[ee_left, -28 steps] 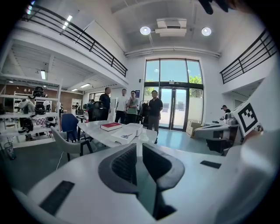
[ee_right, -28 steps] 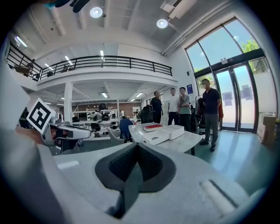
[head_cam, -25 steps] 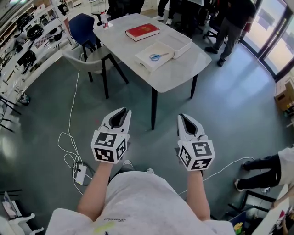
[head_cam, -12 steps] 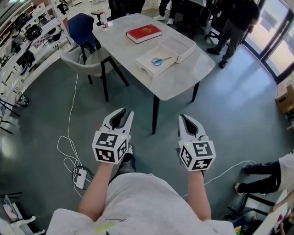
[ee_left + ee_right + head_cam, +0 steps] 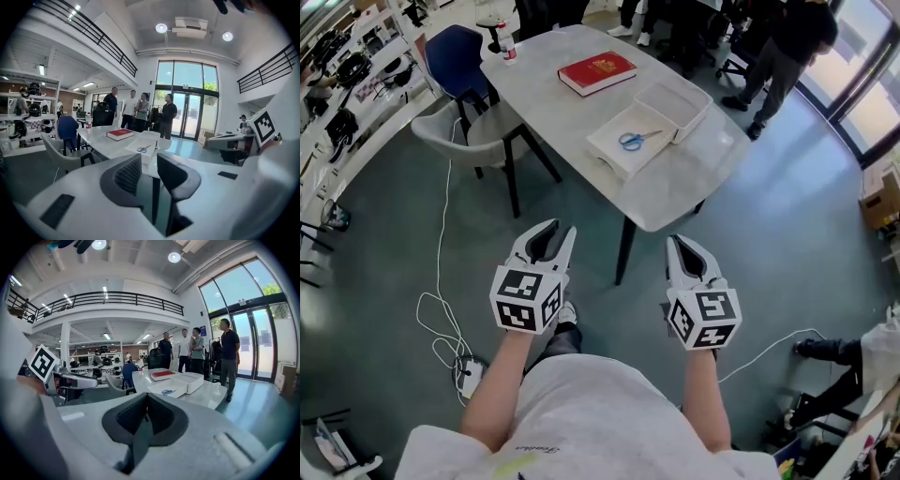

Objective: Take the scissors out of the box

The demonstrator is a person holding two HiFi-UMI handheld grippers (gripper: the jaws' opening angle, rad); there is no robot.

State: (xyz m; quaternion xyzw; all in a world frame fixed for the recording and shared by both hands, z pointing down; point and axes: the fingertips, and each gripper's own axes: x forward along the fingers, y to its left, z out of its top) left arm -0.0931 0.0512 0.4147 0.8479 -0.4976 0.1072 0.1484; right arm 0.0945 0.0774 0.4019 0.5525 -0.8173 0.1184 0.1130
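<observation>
Blue-handled scissors lie in a shallow white box on the pale table; a deeper white box half rests against it. They also show far ahead, as scissors and scissors. Both grippers are held out over the floor, short of the table's near corner. My left gripper is open; its jaws have just been opening, with nothing between them. My right gripper is shut and empty.
A red book and a bottle lie further along the table. A grey chair and a blue chair stand at its left side. White cables trail on the floor. Several people stand beyond the table.
The table and box have come nearer in the head view as the person walks toward them. Both grippers stay held out in front. The left jaws stand slightly wider apart.
</observation>
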